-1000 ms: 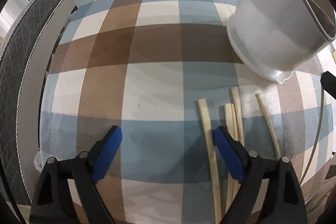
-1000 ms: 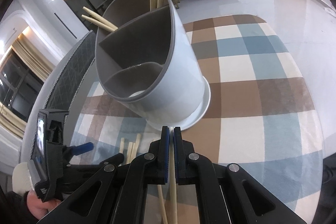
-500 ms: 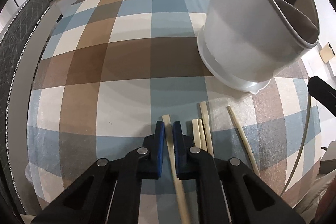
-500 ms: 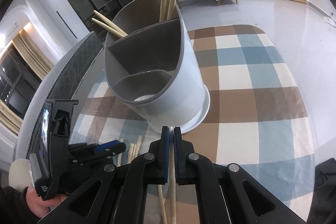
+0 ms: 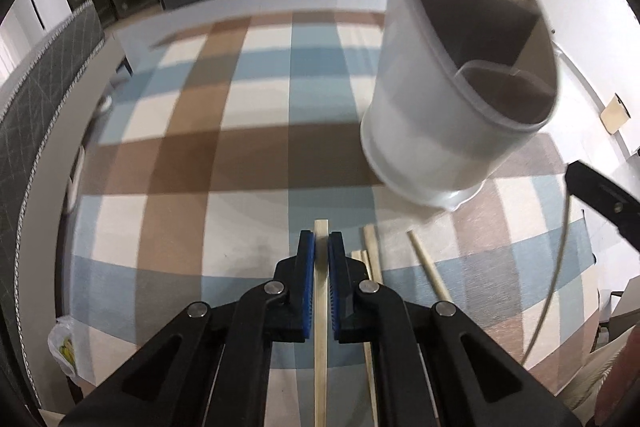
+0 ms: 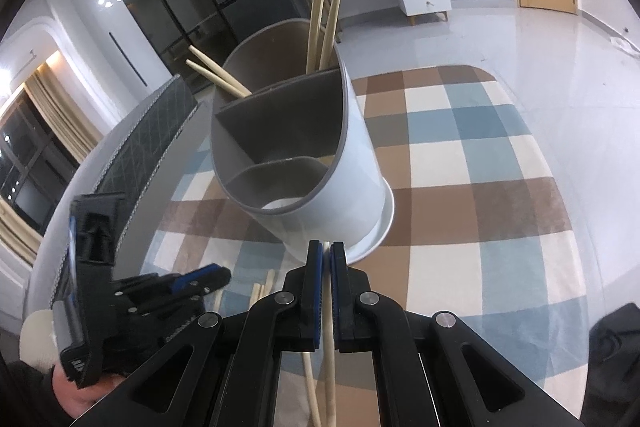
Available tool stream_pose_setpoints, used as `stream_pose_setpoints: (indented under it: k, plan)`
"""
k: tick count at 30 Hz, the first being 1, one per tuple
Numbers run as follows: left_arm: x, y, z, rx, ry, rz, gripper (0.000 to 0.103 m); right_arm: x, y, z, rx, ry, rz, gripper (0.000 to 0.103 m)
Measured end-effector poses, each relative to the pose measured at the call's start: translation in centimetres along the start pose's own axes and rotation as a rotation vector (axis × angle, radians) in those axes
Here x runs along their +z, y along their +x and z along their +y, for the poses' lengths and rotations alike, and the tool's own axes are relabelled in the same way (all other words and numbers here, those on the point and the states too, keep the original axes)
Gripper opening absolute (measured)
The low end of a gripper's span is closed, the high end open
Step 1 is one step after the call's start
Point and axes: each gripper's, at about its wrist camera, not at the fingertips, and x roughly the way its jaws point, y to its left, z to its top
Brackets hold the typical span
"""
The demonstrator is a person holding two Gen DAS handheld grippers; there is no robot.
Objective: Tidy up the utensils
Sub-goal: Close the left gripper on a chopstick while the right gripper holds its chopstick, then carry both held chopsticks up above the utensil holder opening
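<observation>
A white utensil holder with grey inner compartments stands on a plaid cloth; it also shows in the right wrist view with several chopsticks in its far compartment. My left gripper is shut on a pale wooden chopstick, lifted above the cloth. My right gripper is shut on another chopstick, in front of the holder's base. The left gripper appears in the right wrist view at lower left.
Several loose chopsticks lie on the plaid cloth just right of my left gripper, below the holder. A grey quilted cushion edge runs along the left. A plastic bag lies at lower left.
My left gripper was open beside the loose chopsticks, then shut on one and lifted it. The holder now looks lower and farther left in view. My right gripper stayed shut on its chopstick.
</observation>
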Motion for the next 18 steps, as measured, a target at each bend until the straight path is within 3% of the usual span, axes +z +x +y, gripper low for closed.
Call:
stream_pose_setpoints:
  k: [8, 18]
  plan:
    - [0.2, -3.7, -0.3, -0.024, 0.013, -0.103, 0.002, -0.8, -2.3, 0.9, -0.011, -0.02, -0.074, 0.003]
    - [0.2, -6.5, 0.6, -0.078, -0.006, -0.167, 0.002, -1.7, -5.0, 2.5, -0.052, -0.063, -0.15, 0.003]
